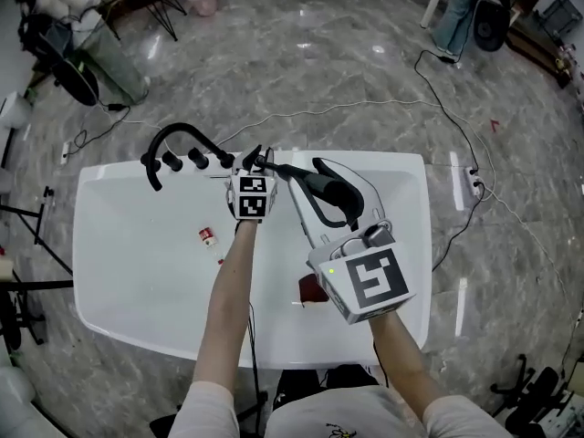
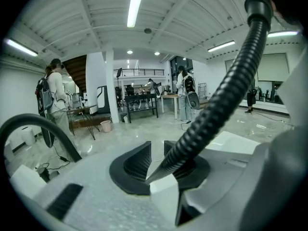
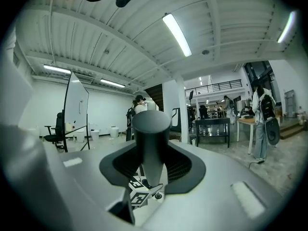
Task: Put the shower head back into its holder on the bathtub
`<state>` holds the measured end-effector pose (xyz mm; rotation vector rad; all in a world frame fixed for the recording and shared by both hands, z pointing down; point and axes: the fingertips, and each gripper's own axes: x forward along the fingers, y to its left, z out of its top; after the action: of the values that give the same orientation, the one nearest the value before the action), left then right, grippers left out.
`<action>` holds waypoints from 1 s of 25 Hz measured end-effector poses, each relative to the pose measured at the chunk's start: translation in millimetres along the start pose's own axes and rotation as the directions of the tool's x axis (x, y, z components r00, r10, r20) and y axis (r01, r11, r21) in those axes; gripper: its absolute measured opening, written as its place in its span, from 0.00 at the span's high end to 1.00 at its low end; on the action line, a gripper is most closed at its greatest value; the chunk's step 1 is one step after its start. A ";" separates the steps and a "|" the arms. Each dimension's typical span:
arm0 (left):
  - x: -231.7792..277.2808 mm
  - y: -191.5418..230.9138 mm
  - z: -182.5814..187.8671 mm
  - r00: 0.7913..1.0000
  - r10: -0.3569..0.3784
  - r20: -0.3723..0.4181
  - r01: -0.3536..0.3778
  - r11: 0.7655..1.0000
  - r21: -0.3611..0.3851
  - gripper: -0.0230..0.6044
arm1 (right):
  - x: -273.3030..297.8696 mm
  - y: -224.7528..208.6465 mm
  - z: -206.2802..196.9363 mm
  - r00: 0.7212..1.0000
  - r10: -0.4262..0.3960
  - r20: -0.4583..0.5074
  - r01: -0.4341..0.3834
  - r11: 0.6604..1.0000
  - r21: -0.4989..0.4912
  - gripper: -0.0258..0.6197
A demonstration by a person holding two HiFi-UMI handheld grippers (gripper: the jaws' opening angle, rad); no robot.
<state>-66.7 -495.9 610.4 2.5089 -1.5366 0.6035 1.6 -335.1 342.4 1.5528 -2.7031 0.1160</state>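
Marble floor (image 1: 319,53), tub (image 1: 137,263), left hand-held gripper (image 2: 156,155) opening round hose (image 2: 226,88), right (image 3: 153,166) gripping showerhead (image 3: 151,129)

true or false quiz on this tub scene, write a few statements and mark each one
1. The right gripper grips the shower head. True.
2. The shower head lies loose on the bottom of the bathtub. False: it is held up over the tub in the right gripper.
3. A small red-and-white bottle lies inside the bathtub. True.
4. The black faucet sits on the tub's near rim, next to the person. False: it is on the far rim, toward the left.
5. The hose is smooth and white. False: it is black and ribbed.
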 end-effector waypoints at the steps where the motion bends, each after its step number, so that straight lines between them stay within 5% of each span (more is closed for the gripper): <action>1: -1.1 -2.5 -7.1 1.000 -0.010 0.000 0.010 1.000 -0.002 0.83 | 4.9 -0.7 -11.1 1.000 0.004 -0.025 -0.004 1.000 0.009 0.74; 5: -10.3 -6.6 -31.0 1.000 -0.022 0.007 0.022 0.999 -0.040 0.75 | 24.2 1.5 -38.7 0.997 0.009 -0.079 -0.009 1.000 -0.001 0.74; 17: -57.2 25.8 -44.5 0.986 0.038 0.160 -0.007 0.982 -0.190 0.74 | 103.9 -4.7 -103.3 0.990 -0.002 -0.140 -0.001 1.000 -0.019 0.74; 25: -100.4 49.2 -66.9 0.966 0.109 0.235 -0.029 0.948 -0.317 0.86 | 158.3 -7.4 -160.3 0.979 0.003 -0.203 -0.013 0.999 -0.050 0.74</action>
<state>-167.6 -414.9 626.2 2.3635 -1.6563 0.0392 -74.7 -463.1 511.6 1.4311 -2.5349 0.1933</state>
